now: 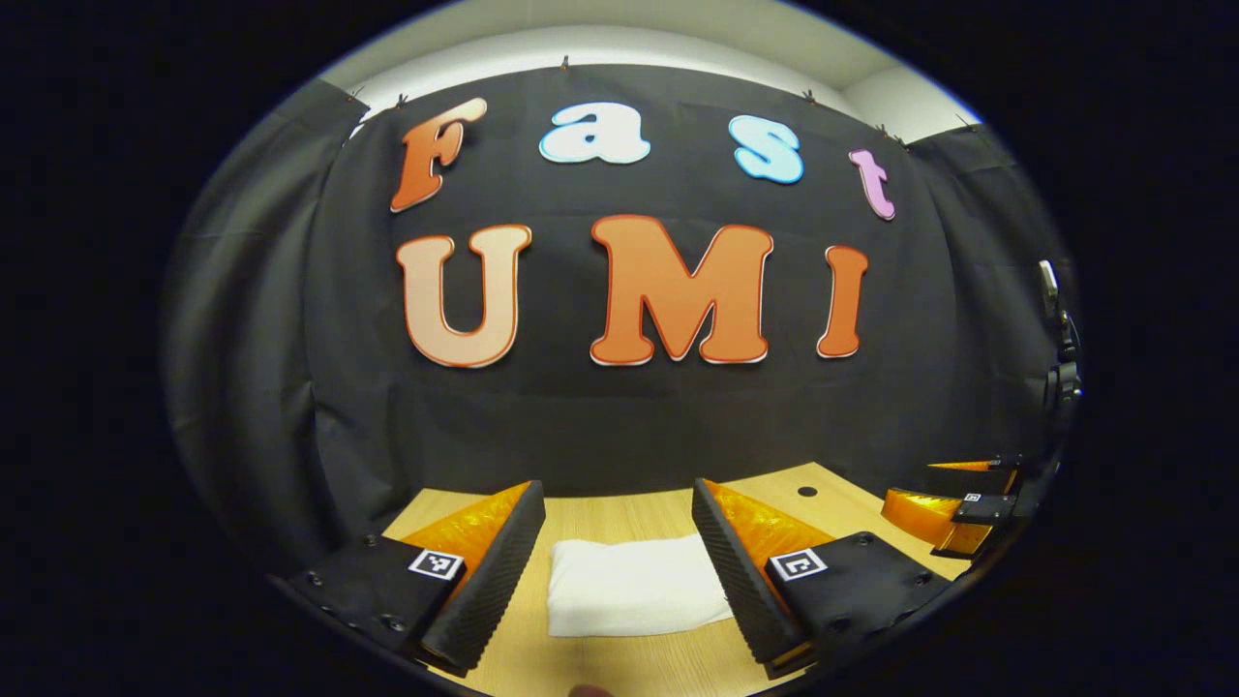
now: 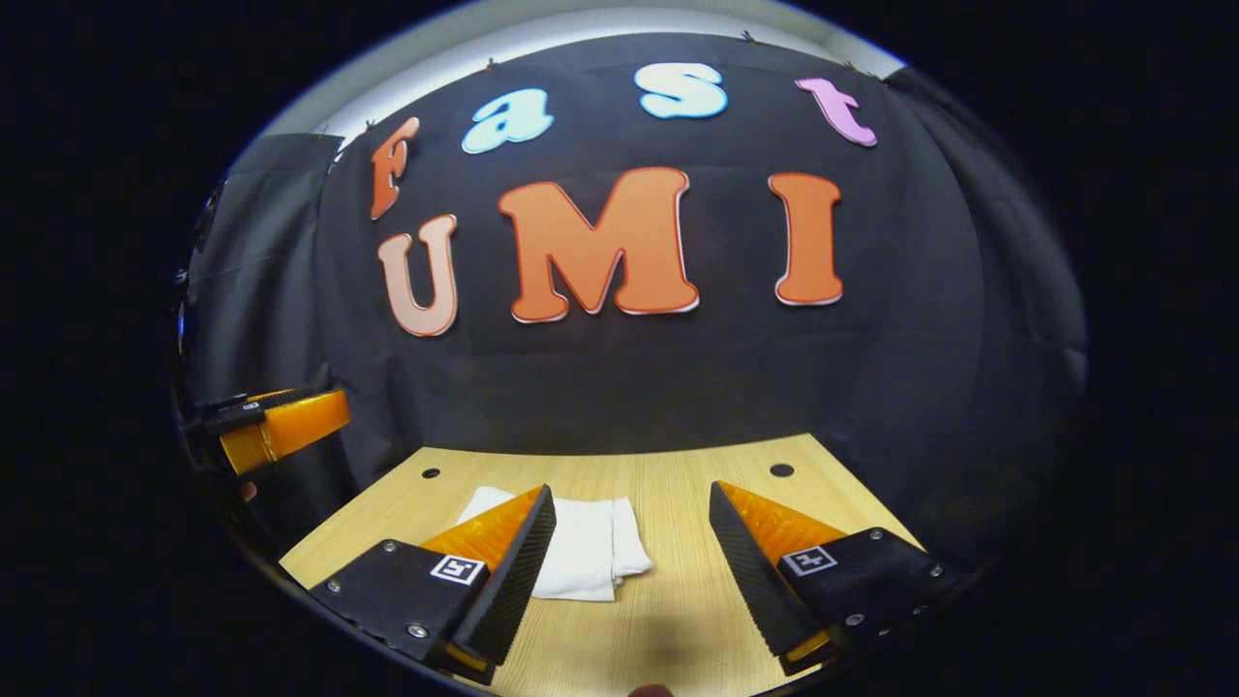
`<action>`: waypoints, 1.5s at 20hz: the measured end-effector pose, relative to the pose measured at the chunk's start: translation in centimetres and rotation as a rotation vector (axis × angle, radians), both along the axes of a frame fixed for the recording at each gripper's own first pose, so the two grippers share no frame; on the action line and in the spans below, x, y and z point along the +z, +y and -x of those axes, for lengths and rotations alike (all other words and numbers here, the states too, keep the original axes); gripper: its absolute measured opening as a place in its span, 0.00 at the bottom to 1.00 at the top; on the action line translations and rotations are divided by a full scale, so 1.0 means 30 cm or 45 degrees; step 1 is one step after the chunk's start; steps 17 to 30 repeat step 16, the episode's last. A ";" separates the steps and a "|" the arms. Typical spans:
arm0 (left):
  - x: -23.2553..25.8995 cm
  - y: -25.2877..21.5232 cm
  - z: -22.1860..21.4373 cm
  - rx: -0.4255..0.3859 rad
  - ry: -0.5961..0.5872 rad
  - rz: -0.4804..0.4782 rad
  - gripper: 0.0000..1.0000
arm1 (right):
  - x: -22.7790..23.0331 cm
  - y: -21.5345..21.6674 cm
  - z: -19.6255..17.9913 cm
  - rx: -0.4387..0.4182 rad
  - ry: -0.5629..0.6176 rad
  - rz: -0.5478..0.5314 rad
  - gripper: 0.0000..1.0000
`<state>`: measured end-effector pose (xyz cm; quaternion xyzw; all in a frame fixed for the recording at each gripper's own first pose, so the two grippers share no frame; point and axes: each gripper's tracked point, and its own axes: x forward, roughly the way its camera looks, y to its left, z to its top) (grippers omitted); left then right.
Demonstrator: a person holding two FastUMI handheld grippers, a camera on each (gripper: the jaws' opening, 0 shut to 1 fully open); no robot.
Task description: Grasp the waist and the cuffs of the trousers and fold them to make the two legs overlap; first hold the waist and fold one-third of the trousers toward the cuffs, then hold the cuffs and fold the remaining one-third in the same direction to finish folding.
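The white trousers (image 1: pixel 634 586) lie folded small on the worktop (image 2: pixel 678 494), between the left claw (image 1: pixel 619 571) fingers; the folding looks done; the right claw (image 2: pixel 629 571) is wide too, holding nothing.

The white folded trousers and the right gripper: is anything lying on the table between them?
No. In the right gripper view, only bare wooden table lies between the folded white trousers and the open right gripper.

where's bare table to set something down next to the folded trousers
Bare table lies right of the folded trousers, out toward the far-right hole, and nearer the camera. The left side is tighter; the trousers sit there.
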<state>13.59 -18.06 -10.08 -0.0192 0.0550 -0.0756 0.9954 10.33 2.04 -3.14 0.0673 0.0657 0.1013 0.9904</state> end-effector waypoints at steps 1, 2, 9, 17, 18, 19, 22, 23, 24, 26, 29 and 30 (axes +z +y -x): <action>0.014 0.007 0.014 -0.007 -0.021 -0.015 0.99 | 0.018 0.016 0.016 0.003 -0.013 -0.001 0.96; 0.034 0.020 0.034 -0.006 -0.032 -0.031 0.99 | 0.028 0.024 0.036 0.001 -0.016 0.000 0.96; 0.083 0.141 0.122 0.035 -0.019 -0.022 0.99 | 0.073 0.005 0.149 -0.036 -0.063 -0.003 0.96; 0.100 0.311 0.307 0.058 -0.032 -0.049 0.96 | 0.101 0.036 0.287 -0.016 -0.082 0.011 0.96; 0.100 0.311 0.307 0.058 -0.032 -0.049 0.96 | 0.101 0.036 0.287 -0.016 -0.082 0.011 0.96; 0.100 0.311 0.307 0.058 -0.032 -0.049 0.96 | 0.101 0.036 0.287 -0.016 -0.082 0.011 0.96; 0.100 0.311 0.307 0.058 -0.032 -0.049 0.96 | 0.101 0.036 0.287 -0.016 -0.082 0.011 0.96; 0.100 0.311 0.307 0.058 -0.032 -0.049 0.96 | 0.101 0.036 0.287 -0.016 -0.082 0.011 0.96; 0.100 0.311 0.307 0.058 -0.032 -0.049 0.96 | 0.101 0.036 0.287 -0.016 -0.082 0.011 0.96; 0.100 0.311 0.307 0.058 -0.032 -0.049 0.96 | 0.101 0.036 0.287 -0.016 -0.082 0.011 0.96; 0.100 0.311 0.307 0.058 -0.032 -0.049 0.96 | 0.101 0.036 0.287 -0.016 -0.082 0.011 0.96; 0.100 0.311 0.307 0.058 -0.032 -0.049 0.96 | 0.101 0.036 0.287 -0.016 -0.082 0.011 0.96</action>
